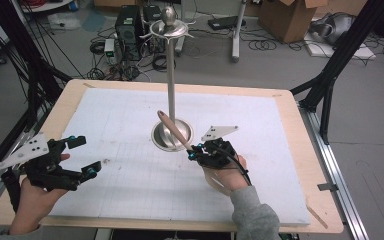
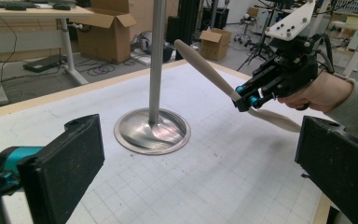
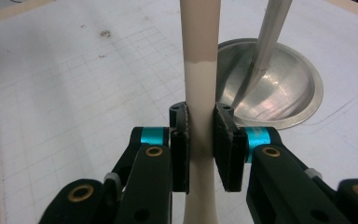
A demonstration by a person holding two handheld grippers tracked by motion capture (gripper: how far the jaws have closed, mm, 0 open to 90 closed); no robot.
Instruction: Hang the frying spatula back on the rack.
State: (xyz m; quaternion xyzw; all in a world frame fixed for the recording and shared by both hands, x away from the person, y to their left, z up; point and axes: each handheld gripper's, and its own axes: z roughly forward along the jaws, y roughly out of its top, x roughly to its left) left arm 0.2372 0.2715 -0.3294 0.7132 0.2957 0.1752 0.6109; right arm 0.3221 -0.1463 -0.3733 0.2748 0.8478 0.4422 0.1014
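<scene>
A metal stand rises from a round base (image 1: 165, 140) on a thin pole (image 1: 171, 80) to a ring of hooks (image 1: 170, 27) at the top. My right gripper (image 1: 194, 151) is shut on a long beige utensil (image 1: 172, 129) near its middle, just right of the base. The handle end slants up and left across the base, and the flat end (image 2: 275, 119) trails toward the hand. In the right gripper view the pads (image 3: 223, 140) squeeze the utensil (image 3: 199, 42), with the base (image 3: 284, 93) behind. My left gripper (image 1: 86, 156) hangs open at the table's left, holding nothing.
A white gridded mat (image 1: 130, 115) covers the wooden table (image 1: 75, 90). On the floor beyond are cardboard boxes (image 1: 287, 17), cables, a computer tower (image 1: 128, 25) and black frame legs (image 1: 330, 75).
</scene>
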